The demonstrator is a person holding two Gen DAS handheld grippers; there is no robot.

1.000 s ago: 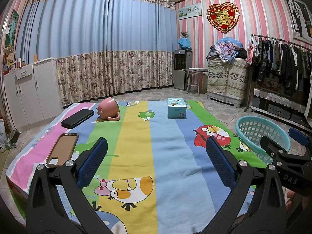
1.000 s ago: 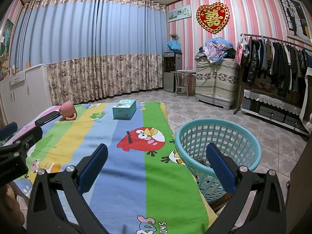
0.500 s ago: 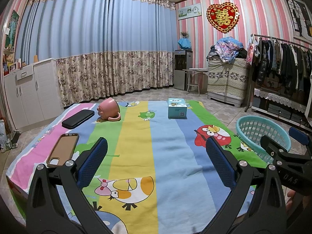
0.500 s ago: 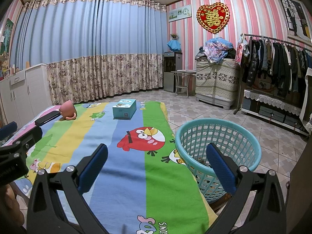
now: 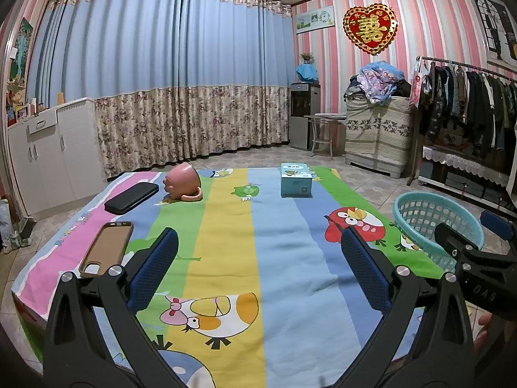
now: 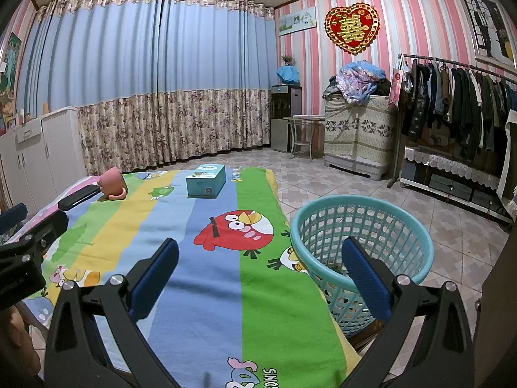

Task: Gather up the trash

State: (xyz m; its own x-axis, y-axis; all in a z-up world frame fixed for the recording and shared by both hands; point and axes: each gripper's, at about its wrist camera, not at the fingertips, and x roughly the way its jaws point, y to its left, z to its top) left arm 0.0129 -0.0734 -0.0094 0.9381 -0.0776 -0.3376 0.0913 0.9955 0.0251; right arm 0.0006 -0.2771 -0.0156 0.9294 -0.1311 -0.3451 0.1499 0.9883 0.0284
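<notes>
two spread, empty tools over striped blanket; pink mug, blue box, basket beside.

Striped cartoon-bird blanket covers table. Pink mug on its side near far edge; black case just left of it; phone in brown case nearer. Clothes rack along right wall. Blue curtain behind.

gold 囍 on red heart plaque, "sons" on blanket
</notes>
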